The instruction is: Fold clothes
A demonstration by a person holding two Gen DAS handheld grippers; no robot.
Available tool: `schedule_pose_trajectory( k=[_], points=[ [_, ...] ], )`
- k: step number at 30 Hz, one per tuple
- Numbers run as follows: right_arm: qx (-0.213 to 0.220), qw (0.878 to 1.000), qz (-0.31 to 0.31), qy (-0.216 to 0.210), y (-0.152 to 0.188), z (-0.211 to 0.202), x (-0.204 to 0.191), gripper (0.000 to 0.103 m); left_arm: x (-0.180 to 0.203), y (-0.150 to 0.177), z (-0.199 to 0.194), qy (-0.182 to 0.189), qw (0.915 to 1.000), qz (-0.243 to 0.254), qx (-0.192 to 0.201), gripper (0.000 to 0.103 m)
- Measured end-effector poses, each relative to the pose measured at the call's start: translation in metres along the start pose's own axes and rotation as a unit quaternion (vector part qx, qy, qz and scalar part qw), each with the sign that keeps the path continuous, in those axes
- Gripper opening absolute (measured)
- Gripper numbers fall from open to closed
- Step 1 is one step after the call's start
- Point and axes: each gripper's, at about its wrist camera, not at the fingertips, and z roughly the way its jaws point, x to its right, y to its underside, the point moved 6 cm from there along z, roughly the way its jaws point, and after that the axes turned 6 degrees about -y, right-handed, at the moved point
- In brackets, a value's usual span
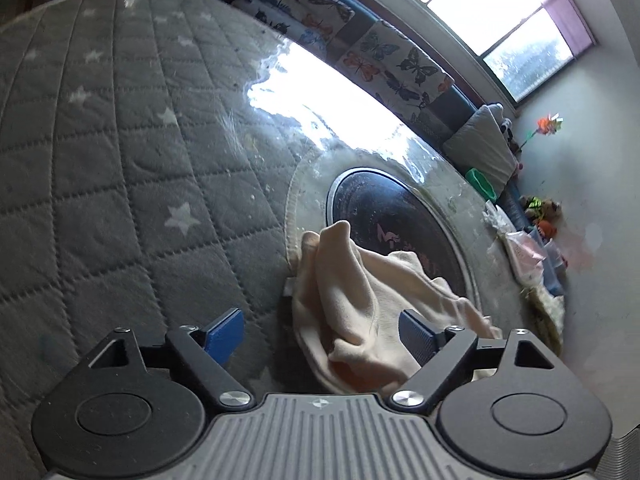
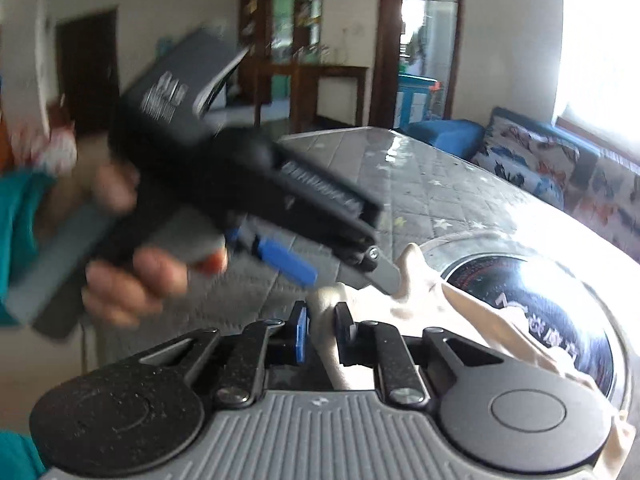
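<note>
Cream cloth (image 1: 360, 300) crumpled on the quilted table (image 1: 120, 160) by its round black inset (image 1: 396, 224), left gripper (image 1: 324, 332) spread wide over it, right gripper (image 2: 322, 330) pinching a cloth fold, hand (image 2: 136, 276) holding the left gripper

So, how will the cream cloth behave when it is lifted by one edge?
Probably floppy: the cream cloth lies in soft rumpled folds. It seems light and should droop from the right gripper, shut on a bunched bit. Likely not slippery; it looks matte.
</note>
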Motion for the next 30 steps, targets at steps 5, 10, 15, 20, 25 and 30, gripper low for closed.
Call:
schedule_pose_trajectory(
  k=[5, 10, 15, 20, 25, 30],
  points=[
    [0.027, 0.998, 0.055, -0.021, -0.008, -0.018, 0.021, 0.011, 0.010, 0.002, 0.010, 0.033, 0.9978, -0.048, -0.031, 0.087],
    [0.041, 0.996, 0.072, -0.039, -0.007, -0.023, 0.033, 0.010, 0.019, 0.000, 0.028, 0.053, 0.9946, -0.069, -0.056, 0.063],
    [0.036, 0.996, 0.064, -0.058, 0.005, -0.026, 0.031, 0.010, 0.014, 0.004, 0.041, 0.056, 0.9934, -0.074, -0.067, 0.023],
    [0.045, 0.994, 0.094, -0.033, 0.022, -0.048, 0.045, 0.029, 0.009, 0.005, 0.039, 0.062, 0.9931, -0.080, -0.058, 0.019],
    [0.056, 0.982, 0.155, 0.091, 0.053, -0.083, 0.111, 0.037, 0.014, 0.007, 0.037, 0.053, 0.9960, -0.055, -0.047, 0.019],
    [0.053, 0.950, 0.240, 0.195, 0.089, -0.104, 0.181, 0.037, 0.014, 0.008, 0.034, 0.047, 0.9976, -0.036, -0.038, 0.019]
  ],
)
